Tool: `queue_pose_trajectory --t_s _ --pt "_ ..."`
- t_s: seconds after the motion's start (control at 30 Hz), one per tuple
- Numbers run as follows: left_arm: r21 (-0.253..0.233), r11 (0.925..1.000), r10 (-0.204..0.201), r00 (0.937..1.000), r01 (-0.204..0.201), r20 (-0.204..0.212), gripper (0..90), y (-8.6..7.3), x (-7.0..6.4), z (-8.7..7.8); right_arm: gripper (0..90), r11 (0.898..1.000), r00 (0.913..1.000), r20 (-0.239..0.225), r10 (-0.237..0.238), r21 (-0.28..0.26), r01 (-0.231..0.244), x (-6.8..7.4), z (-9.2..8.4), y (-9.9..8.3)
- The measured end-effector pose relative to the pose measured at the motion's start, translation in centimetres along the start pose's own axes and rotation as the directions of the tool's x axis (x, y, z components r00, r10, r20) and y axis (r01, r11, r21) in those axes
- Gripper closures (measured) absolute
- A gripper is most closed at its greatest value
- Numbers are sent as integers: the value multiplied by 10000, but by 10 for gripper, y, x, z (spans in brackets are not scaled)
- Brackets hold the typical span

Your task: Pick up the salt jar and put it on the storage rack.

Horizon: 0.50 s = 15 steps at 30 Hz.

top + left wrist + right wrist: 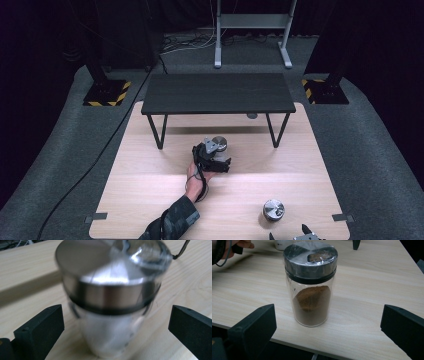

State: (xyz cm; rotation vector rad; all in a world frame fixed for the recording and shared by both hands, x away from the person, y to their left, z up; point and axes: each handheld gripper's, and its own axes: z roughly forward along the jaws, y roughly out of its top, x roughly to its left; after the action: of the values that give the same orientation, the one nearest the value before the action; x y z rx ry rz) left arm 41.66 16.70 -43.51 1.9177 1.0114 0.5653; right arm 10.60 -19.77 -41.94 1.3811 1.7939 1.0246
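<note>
A glass jar of white powder with a steel lid stands on the wooden table, blurred and very close between the wide-apart jaws of my left gripper. From above, that jar sits just in front of the black bench, with the left gripper right behind it. A second jar, holding brown powder under a steel lid wrapped in film, stands near the table's front edge. My right gripper is open on either side of it without touching. In the high view this brown jar stands just beyond the right gripper.
A low black bench on thin legs stands across the far half of the table. The right gripper view has the white jar and the other hand at its top. Grey carpet, cables and a metal stand lie beyond.
</note>
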Motion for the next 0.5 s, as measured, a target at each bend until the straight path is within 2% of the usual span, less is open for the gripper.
queue_pose_trajectory --t_s 0.1,0.13,0.17,0.33,0.5 --pt "-84 10000 10 9999 -12 -153 10 1 -3 5 0 10000 10000 -41 7 -42 -7 -1 0 -1" --pt "-266 9995 181 9985 -195 -515 109 -3 -8 6 0 10000 10000 -29 12 -56 -12 0 0 -1" --pt "-410 9992 29 9998 -38 -211 306 -5 -2 7 0 9999 10000 8 23 -102 -23 0 0 -2" --pt "-428 9991 70 9998 -77 -176 311 -6 0 6 0 10000 10000 -70 20 -66 -20 -2 0 -2" --pt "-438 9990 -104 9999 102 -49 312 -6 5 4 0 10000 10000 -81 -13 -55 12 -1 0 -2"
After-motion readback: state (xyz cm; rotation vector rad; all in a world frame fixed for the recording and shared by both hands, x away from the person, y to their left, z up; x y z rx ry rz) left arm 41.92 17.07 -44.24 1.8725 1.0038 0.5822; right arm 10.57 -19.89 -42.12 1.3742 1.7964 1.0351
